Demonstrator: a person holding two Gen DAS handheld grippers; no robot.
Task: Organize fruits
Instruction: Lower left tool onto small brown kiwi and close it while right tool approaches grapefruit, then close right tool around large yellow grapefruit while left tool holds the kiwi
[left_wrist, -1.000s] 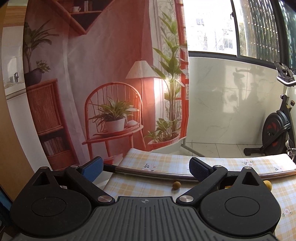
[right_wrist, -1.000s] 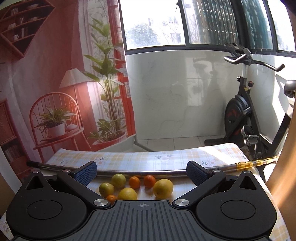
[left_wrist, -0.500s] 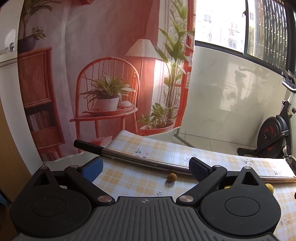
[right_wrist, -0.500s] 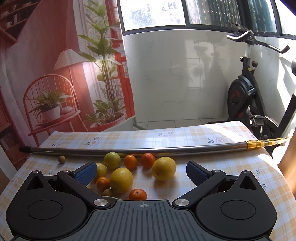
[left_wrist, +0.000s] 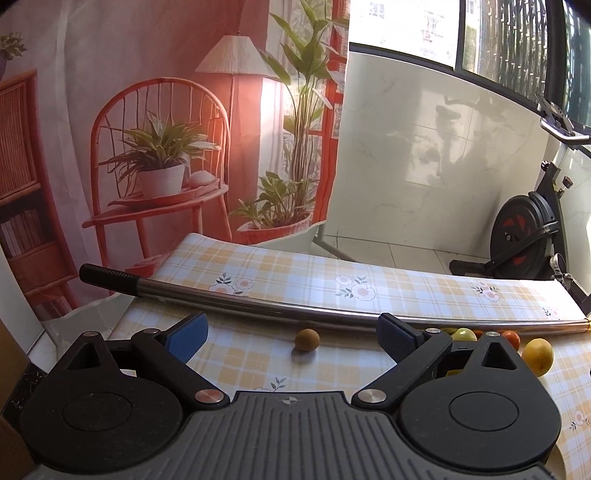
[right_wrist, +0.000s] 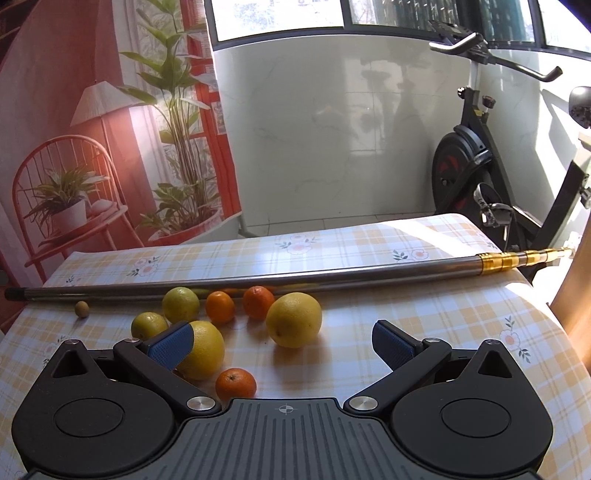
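Left hand-held gripper (left_wrist: 291, 334): jaws wide apart, nothing between them, poised above the near left part of the surface (left_wrist: 332, 280), which carries a yellow checked cloth with flower prints. Right hand-held gripper (right_wrist: 282, 339): jaws likewise wide apart and empty, poised over the fruit group. A long metal pole (right_wrist: 258, 282) lies across the surface from left to right, black grip at the left end, gold bands at the right end. The fruits lie on the near side of the pole. One small brown fruit (left_wrist: 307, 339) sits alone at the left, just beside the pole and well apart from the rest. In the right wrist view the group comprises a large yellow citrus (right_wrist: 293, 319) at centre, a second large yellow citrus (right_wrist: 205, 350) partly behind the left fingertip, two yellow-green citrus (right_wrist: 181, 304) (right_wrist: 149, 325) further left, two small oranges (right_wrist: 220, 307) (right_wrist: 258, 301) close to the pole, and one small orange (right_wrist: 235, 384) nearest the gripper body. Whether the two oranges touch the pole cannot be determined. An exercise bike (right_wrist: 476, 162) stands beyond the right far corner.
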